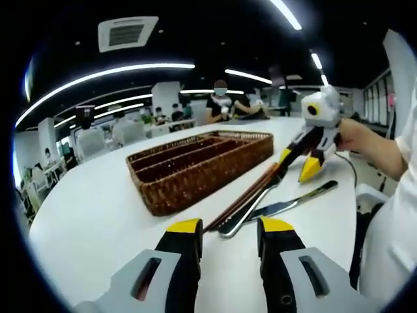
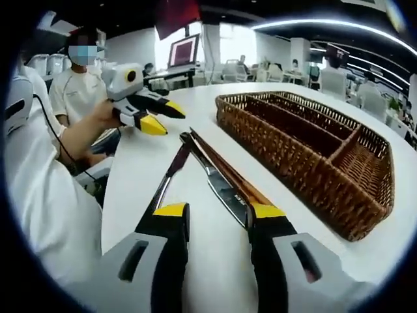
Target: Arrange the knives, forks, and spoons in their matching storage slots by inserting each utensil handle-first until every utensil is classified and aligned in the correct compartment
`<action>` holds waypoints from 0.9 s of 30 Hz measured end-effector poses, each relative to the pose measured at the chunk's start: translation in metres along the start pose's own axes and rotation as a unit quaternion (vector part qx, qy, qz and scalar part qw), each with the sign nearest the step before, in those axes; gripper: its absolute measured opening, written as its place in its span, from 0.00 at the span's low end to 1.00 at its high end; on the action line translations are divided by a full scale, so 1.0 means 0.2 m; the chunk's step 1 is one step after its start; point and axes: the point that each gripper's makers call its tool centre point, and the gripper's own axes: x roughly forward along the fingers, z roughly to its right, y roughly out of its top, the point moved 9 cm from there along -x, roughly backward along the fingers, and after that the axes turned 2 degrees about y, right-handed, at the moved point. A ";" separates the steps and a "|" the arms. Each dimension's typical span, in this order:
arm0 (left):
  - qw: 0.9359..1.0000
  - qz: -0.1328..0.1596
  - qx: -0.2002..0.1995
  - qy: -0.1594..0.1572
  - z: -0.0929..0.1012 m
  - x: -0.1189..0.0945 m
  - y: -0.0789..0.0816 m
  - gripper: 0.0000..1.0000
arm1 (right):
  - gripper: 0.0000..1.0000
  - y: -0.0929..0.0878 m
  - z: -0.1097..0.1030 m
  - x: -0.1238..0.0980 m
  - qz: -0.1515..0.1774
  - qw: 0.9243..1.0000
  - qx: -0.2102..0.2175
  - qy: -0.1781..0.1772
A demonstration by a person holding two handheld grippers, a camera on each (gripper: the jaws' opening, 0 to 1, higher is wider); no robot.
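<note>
Here, utensils lie loose on a white bench (image 1: 98, 208), just beside a woven basket (image 1: 195, 166) w/ long slots. In the left gripper view a knife (image 1: 251, 212) and a second steel piece (image 1: 296, 199) rest flat by the basket's long wall, w/ dark-red chopsticks (image 1: 244, 195) alongside, close against the knife. The right gripper view has the same group: knife (image 2: 218, 179), chopsticks (image 2: 228, 171) and a slim steel piece (image 2: 166, 182), type unclear, all outside the basket (image 2: 313, 150).

Left hand-held gripper (image 1: 227, 228) sits low over the bench, jaws apart, nothing between them, tips just short of the utensil ends. It also appears in the right gripper view (image 2: 159, 116), held in a person's hand (image 2: 104, 114), jaws near closed at the tips; whether they pinch anything cannot be told.

Right hand-held gripper (image 2: 218, 212) hovers released, jaws either side of the knife blade, not gripping. Seen from the left gripper view (image 1: 301, 162), its yellow tips point down at the far chopstick ends.

Behind: office desks, seated people, strip lights.
</note>
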 end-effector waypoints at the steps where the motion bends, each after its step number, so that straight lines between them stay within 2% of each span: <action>1: 1.000 -0.001 -0.001 0.000 0.00 0.00 0.00 0.33 | 0.37 0.00 0.00 0.00 -0.001 1.000 0.002 0.000; 9: 1.000 -0.003 -0.001 -0.001 0.00 0.00 -0.01 0.33 | 0.36 0.00 0.03 0.02 -0.011 1.000 -0.002 0.004; 12: 1.000 -0.005 0.001 -0.001 -0.01 0.00 -0.01 0.33 | 0.33 0.00 0.04 0.01 -0.024 0.999 -0.021 0.017; 21: 1.000 -0.006 0.001 -0.003 0.00 0.01 -0.01 0.32 | 0.23 0.03 0.09 0.02 -0.053 0.997 -0.040 0.046; 27: 1.000 -0.010 0.003 -0.003 0.00 0.00 -0.01 0.32 | 0.18 0.03 0.10 0.03 -0.058 0.996 -0.043 0.050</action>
